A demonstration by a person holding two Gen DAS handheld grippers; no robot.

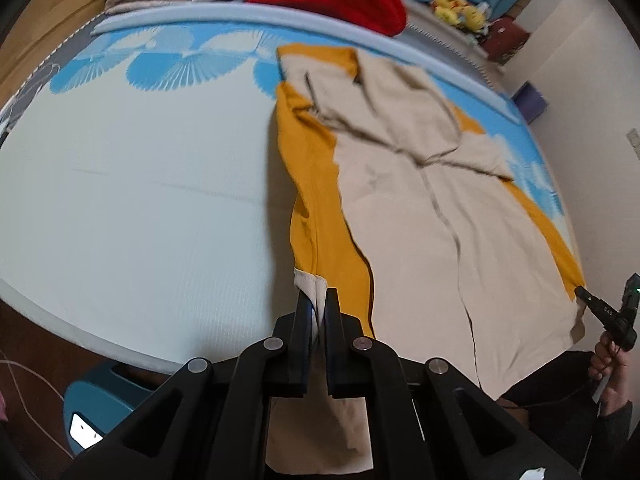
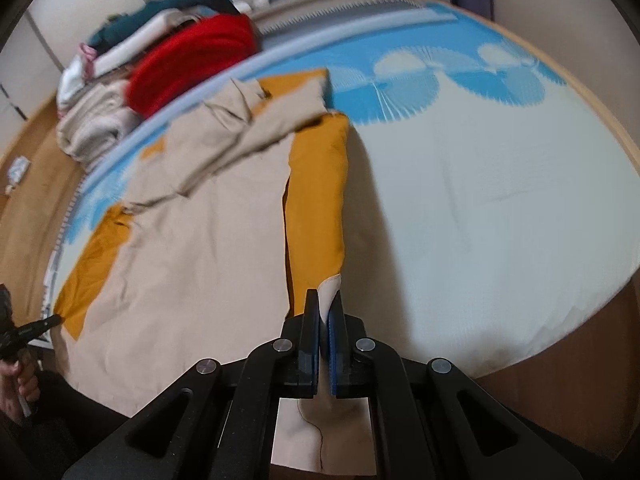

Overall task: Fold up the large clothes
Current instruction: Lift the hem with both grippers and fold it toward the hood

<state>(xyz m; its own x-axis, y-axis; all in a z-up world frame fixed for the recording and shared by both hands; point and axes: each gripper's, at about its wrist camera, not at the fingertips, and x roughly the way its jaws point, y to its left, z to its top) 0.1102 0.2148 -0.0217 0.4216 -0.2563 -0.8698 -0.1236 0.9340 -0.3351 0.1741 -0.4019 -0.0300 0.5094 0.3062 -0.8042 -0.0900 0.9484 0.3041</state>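
While tools pinch it, garment (image 1: 420,216) stretches lengthwise away.

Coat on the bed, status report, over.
Left gripper shut on coat hem corner. Right gripper shut on the other corner. Coat flat on bed, sleeves folded in. Nothing in the way.

No readable writing anywhere.
Small pale marks sit on the body of the right gripper (image 1: 608,312) in the left wrist view, but they are too small and blurred to make out; the other view carries no legible text.
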